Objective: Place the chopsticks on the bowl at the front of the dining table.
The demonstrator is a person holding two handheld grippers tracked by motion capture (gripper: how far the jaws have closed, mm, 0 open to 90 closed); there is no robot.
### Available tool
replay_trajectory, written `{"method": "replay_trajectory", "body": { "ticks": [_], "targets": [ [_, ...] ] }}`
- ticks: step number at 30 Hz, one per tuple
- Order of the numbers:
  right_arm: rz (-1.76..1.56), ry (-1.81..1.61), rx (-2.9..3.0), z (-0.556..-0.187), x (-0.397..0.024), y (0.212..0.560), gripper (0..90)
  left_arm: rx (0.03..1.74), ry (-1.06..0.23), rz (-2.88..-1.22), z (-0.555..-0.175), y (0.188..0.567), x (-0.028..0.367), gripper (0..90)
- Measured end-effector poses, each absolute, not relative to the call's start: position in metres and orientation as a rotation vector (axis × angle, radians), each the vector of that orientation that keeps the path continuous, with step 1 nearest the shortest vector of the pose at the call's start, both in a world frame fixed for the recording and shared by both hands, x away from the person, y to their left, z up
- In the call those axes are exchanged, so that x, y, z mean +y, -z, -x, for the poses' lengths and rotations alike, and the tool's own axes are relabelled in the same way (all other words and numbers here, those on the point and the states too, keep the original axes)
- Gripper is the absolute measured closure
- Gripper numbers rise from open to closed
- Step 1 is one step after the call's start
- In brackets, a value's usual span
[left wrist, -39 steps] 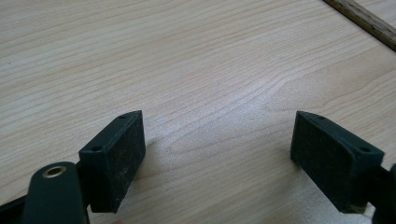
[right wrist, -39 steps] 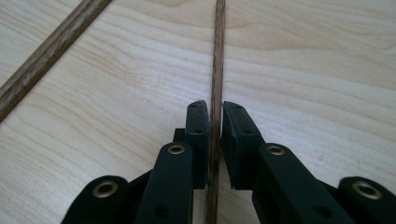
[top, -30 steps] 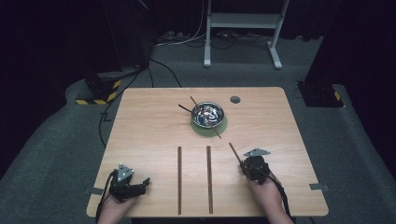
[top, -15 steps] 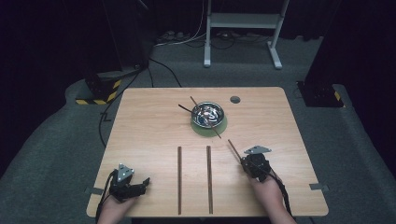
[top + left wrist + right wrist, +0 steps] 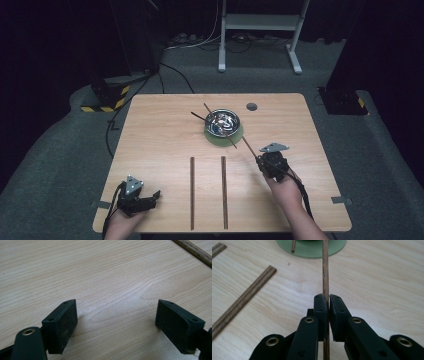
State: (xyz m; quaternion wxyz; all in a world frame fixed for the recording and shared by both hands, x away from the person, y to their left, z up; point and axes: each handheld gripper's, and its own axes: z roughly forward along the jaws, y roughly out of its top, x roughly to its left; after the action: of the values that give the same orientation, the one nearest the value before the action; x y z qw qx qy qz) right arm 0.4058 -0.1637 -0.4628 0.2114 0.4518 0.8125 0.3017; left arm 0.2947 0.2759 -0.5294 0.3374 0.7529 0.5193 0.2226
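Observation:
A thin wooden stick [image 5: 325, 270] runs between the pads of my right gripper [image 5: 328, 302], which is shut on it. Its far end points at the green mat [image 5: 312, 250]. In the high view that gripper [image 5: 261, 159] is right of the table's middle, and the held stick [image 5: 250, 147] slants up-left toward the metal bowl [image 5: 223, 121] on the green mat [image 5: 237, 136]. Two more sticks [image 5: 200, 116] lean out of the bowl. My left gripper [image 5: 152, 196] rests at the front left, open [image 5: 116, 322], with bare wood between its pads.
Two long wooden sticks [image 5: 192, 192] [image 5: 223, 192] lie parallel near the front middle of the table [image 5: 150, 140]; one of them [image 5: 244, 298] shows left of my right gripper. A dark round hole [image 5: 251, 106] sits behind the bowl. Cables and a stand occupy the floor beyond.
My right gripper has risen and moved a little toward the bowl, with the stick still clamped. The left gripper has stayed where it was.

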Motion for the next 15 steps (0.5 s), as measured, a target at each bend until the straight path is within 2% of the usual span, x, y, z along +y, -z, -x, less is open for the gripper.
{"method": "replay_trajectory", "body": {
  "ticks": [15],
  "targets": [
    [-1.245, -0.894, 2.271, -0.435, -0.144, 0.451, 84.0, 1.353, -0.580, -1.962, -0.295, 0.529, 0.276, 17.7]
  ]
}}
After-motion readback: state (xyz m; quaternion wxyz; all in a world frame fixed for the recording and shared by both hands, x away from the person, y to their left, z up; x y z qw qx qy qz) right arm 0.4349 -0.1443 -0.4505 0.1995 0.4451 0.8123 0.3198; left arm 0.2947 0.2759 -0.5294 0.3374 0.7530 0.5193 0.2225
